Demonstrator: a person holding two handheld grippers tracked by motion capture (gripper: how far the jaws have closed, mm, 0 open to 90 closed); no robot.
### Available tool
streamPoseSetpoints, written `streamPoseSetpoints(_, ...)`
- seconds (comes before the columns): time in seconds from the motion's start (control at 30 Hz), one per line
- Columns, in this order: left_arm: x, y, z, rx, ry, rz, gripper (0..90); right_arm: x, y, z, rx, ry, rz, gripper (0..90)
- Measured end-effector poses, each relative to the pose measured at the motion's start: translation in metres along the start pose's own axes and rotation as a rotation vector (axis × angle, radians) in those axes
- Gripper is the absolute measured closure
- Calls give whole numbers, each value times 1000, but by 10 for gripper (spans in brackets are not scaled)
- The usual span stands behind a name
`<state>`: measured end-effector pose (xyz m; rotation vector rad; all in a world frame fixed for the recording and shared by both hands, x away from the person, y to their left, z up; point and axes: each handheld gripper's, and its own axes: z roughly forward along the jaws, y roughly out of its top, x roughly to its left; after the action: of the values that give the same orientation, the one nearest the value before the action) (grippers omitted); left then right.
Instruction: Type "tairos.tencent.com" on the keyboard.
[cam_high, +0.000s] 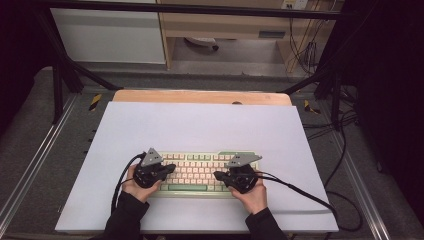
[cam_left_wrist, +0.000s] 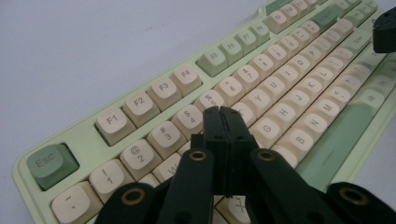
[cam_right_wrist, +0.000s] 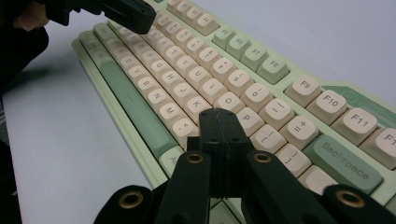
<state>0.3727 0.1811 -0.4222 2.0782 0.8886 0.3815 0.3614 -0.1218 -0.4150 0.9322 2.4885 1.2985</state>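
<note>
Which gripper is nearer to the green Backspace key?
Right. The right gripper hovers shut over the keyboard's right end, with the Backspace key just beside its jaws. The left gripper sits over the opposite end, near the number keys.

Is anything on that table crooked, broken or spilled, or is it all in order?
Nothing stands out. The keyboard lies square on the white table, its keys in even rows with none visibly missing or lifted. The left gripper and the right gripper are both shut with nothing between the jaws, poised over the keys.
</note>
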Motion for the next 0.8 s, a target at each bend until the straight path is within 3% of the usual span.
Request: streamPoseSetpoints(0.8, 5, -5, 9, 25, 19, -6, 898, 0, 0, 1, 4, 4, 1, 900)
